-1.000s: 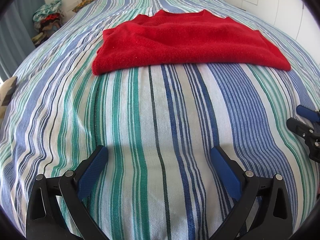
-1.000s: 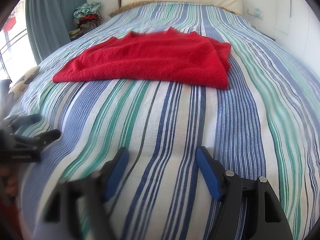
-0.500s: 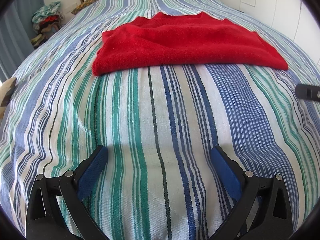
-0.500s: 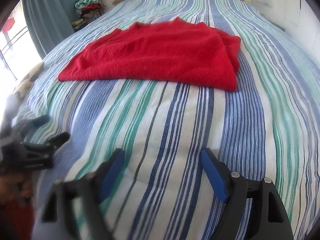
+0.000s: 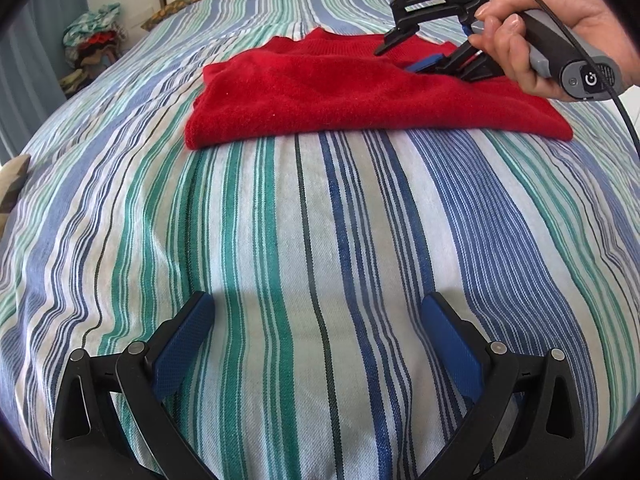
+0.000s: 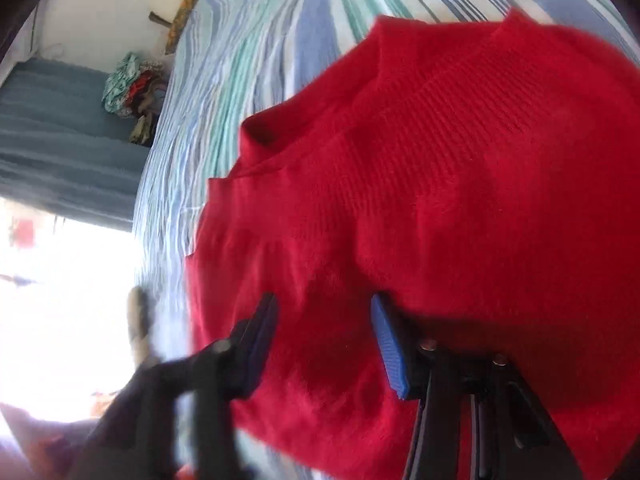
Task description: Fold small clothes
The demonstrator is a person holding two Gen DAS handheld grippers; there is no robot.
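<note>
- red sweater point(image 5: 360, 92) lies on the striped bedspread point(image 5: 304, 240)
- right gripper point(image 5: 408, 50) released, fingers straddling the sweater's top edge
- left gripper point(image 5: 316, 320) released, well short of the sweater

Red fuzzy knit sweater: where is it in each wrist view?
Left wrist: red fuzzy knit sweater lies upper centre on the striped bedspread.
Right wrist: it fills centre and right, close up.
Shared landmark: pile of clothes beside the bed.

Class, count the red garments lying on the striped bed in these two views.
1: a red sweater lies on the bedspread, with the right gripper open at it. Others may be hidden off-frame.
</note>
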